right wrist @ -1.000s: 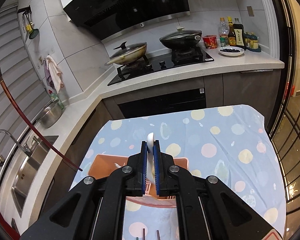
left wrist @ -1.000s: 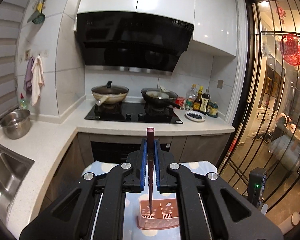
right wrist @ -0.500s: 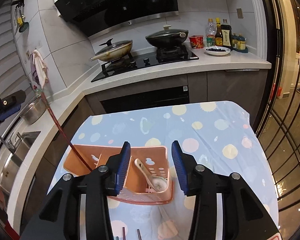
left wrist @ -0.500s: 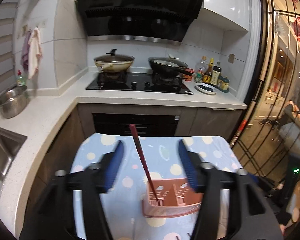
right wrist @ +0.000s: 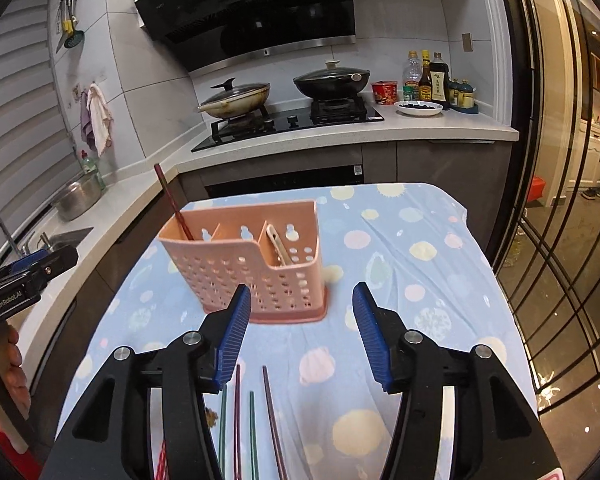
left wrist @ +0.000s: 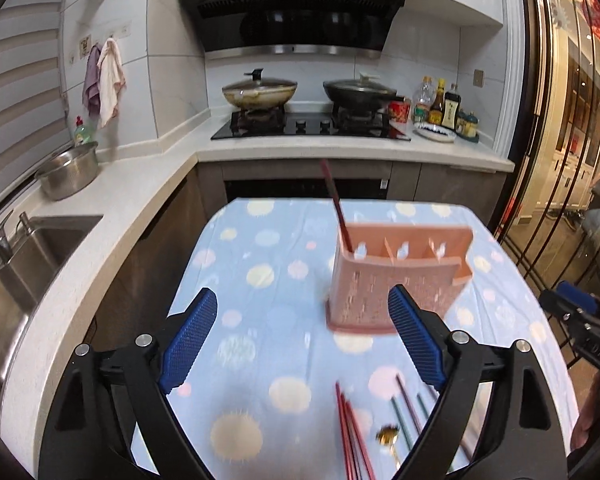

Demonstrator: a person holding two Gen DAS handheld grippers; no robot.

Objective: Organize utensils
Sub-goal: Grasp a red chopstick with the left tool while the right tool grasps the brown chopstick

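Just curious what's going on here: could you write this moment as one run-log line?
left gripper: opening, empty | right gripper: opening, empty | pink holder: red chopstick leftmost slot, spoon rightmost | loose chopsticks: on tablecloth

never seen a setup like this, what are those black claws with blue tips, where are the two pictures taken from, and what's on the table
Each picture comes from a camera on a hand-held claw, looking along its fingers. The left gripper and right gripper are carried by a person; both are opening, nothing between their pads. On the dotted tablecloth stands a pink utensil holder with a dark red chopstick in one end compartment and a pale spoon in the other. Loose chopsticks lie nearer the cameras.
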